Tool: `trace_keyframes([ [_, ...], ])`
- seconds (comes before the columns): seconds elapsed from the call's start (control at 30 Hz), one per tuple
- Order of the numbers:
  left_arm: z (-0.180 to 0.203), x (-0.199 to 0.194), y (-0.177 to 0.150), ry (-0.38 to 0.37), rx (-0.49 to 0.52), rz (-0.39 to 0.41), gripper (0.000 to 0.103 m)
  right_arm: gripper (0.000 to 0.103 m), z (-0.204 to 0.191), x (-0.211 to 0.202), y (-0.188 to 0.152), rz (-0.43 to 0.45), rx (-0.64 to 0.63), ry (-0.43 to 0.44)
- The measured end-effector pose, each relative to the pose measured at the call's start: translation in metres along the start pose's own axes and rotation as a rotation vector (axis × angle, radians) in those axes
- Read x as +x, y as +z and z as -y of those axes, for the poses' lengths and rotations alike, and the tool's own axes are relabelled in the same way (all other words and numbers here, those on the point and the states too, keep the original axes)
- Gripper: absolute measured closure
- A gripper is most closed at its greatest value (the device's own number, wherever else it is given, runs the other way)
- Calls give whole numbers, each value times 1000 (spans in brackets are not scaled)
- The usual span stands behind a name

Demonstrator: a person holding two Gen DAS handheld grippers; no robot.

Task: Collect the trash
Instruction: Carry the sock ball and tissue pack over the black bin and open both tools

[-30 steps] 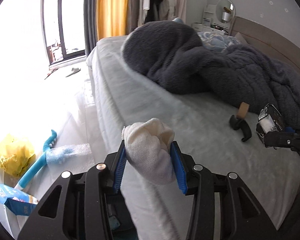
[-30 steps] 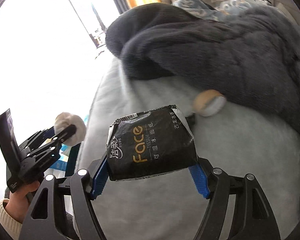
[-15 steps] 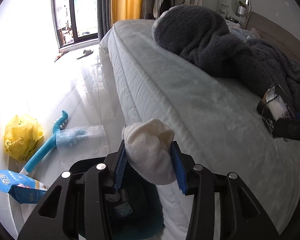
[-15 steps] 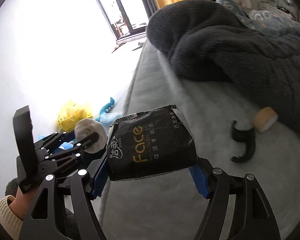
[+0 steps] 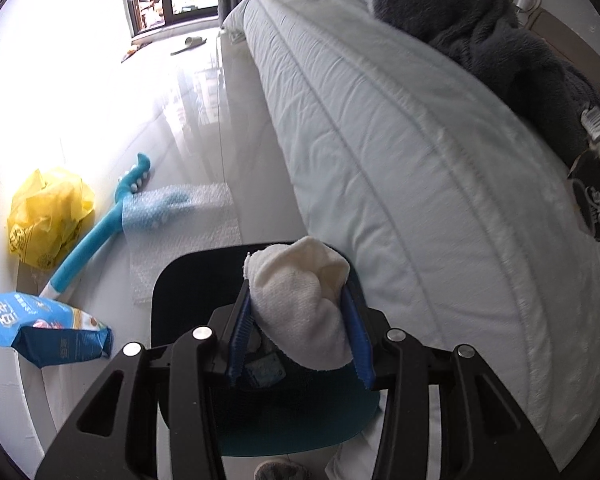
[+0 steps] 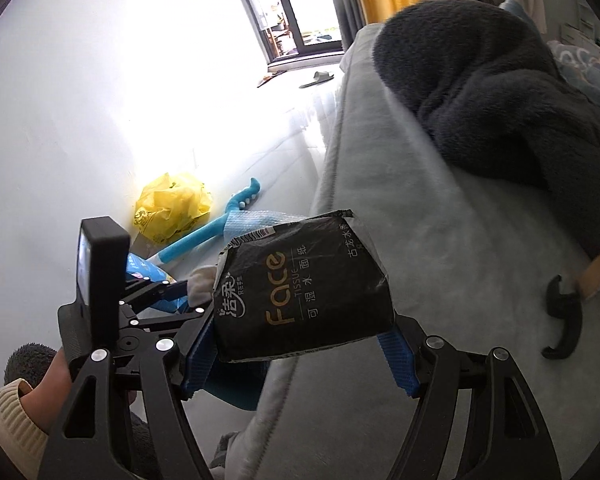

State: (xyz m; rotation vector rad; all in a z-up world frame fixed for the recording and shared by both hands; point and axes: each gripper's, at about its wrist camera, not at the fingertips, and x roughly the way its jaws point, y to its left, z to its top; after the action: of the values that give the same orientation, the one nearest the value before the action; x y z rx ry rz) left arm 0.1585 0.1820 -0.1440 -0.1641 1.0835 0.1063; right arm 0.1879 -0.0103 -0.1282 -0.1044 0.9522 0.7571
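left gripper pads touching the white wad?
Touching. In the left wrist view the white wad sits squeezed between both blue pads of the left gripper, bulging above them, with no gap on either side.

**Both grippers clamped, hands low at the bedside**

The left gripper (image 5: 298, 322) has its blue pads (image 5: 238, 332) pressed in on a white cloth wad (image 5: 300, 300), pointing downward. The right gripper (image 6: 300, 340) squeezes a black tissue pack (image 6: 300, 288) between its fingers. The left hand (image 6: 46, 392), in a cream cuff, grips the left tool's handle; its finger pose is probably a wrap, though partly hidden.
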Motion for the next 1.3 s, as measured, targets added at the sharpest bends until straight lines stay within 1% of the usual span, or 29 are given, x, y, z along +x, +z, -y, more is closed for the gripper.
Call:
trace_keyframes([
  [0.37,-39,31,-21,7,-64,-165,57,30,-50,36,15,-24,-109,63],
  [0.53,-59,34,-30,-6,-107,-205,52,30,-67,52,16,-46,-137,75],
  [0.57,-61,34,-31,-6,-111,-207,48,30,-69,56,17,-52,-142,75],
  [0.6,-65,33,-32,-5,-116,-206,41,30,-71,58,16,-58,-147,75],
  [0.67,-71,30,-34,-1,-126,-201,34,30,-74,64,15,-71,-159,72],
  [0.73,-79,25,-36,5,-138,-191,30,30,-77,69,14,-82,-170,71],
  [0.8,-88,20,-38,10,-151,-177,24,30,-82,74,14,-91,-178,76],
  [1.1,-122,-3,-40,17,-211,-110,22,30,-101,104,3,-151,-229,48],
  [1.3,-132,-30,-33,16,-242,-9,22,30,-110,124,-8,-212,-258,35],
])
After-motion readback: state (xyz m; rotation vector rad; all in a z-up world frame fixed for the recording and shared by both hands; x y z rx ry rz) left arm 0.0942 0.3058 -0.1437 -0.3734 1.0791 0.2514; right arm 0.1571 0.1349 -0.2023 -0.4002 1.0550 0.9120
